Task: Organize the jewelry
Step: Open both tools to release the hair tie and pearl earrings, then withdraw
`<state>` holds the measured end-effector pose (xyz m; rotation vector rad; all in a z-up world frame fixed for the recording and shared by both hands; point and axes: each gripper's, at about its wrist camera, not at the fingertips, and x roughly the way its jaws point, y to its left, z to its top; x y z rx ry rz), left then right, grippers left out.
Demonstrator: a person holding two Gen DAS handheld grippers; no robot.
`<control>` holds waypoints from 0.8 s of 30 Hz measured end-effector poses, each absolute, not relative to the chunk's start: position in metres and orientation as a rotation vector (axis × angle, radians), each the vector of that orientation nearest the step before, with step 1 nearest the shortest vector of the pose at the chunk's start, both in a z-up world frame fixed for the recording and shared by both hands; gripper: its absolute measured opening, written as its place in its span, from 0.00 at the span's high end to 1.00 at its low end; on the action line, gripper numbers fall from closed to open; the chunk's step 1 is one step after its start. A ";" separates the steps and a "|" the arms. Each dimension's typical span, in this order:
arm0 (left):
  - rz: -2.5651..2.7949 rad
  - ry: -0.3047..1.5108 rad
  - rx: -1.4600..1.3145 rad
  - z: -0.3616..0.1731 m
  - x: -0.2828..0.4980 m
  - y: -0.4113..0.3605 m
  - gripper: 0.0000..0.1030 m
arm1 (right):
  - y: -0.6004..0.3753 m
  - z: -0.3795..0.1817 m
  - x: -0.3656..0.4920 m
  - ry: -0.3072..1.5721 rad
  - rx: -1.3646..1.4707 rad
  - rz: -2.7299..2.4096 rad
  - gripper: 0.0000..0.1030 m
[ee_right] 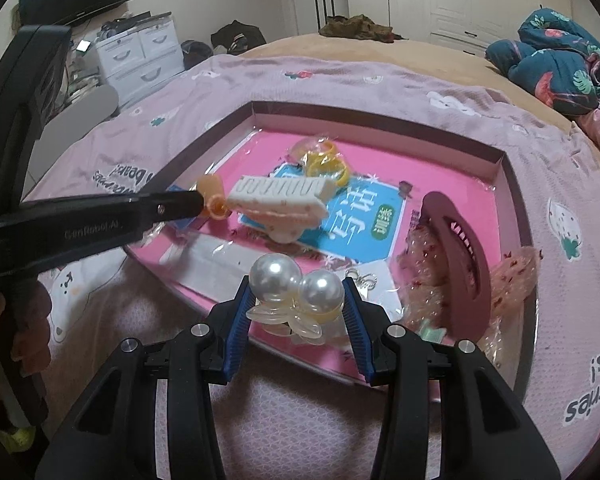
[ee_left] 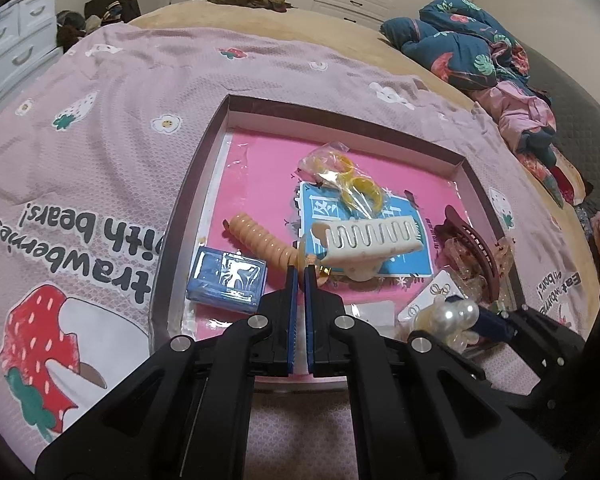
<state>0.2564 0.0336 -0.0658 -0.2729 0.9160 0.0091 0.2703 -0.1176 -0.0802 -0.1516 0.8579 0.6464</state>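
A shallow tray [ee_left: 204, 168] [ee_right: 380, 114] lined in pink lies on the bed with hair accessories in it. My left gripper [ee_left: 300, 274] [ee_right: 200, 204] is shut, its tips pinching the end of an orange spiral hair tie [ee_left: 256, 238] [ee_right: 214, 194] beside a white claw clip [ee_left: 372, 240] [ee_right: 284, 196]. My right gripper [ee_right: 298, 302] is shut on a pearl hair clip [ee_right: 288, 284] [ee_left: 456, 314] with two big pearls and clear petals. It holds the clip just above the tray's near edge.
In the tray lie bagged yellow rings [ee_left: 348, 180] [ee_right: 324, 160], a dark red claw clip [ee_left: 476, 248] [ee_right: 460, 240], a blue box [ee_left: 228, 280] and an earring card [ee_right: 366, 280]. A pink strawberry blanket [ee_left: 100, 140] surrounds it. Crumpled bedding [ee_left: 468, 44] lies at the far right.
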 end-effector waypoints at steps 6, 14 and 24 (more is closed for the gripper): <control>-0.003 0.916 -0.276 -0.066 0.259 0.032 1.00 | -0.124 -0.081 0.269 0.867 -0.131 0.625 0.58; -0.017 0.919 -0.272 -0.065 0.260 0.027 1.00 | -0.137 -0.077 0.263 0.861 -0.110 0.599 0.44; -0.029 0.921 -0.272 -0.060 0.256 0.021 1.00 | -0.162 -0.066 0.248 0.843 -0.074 0.558 0.28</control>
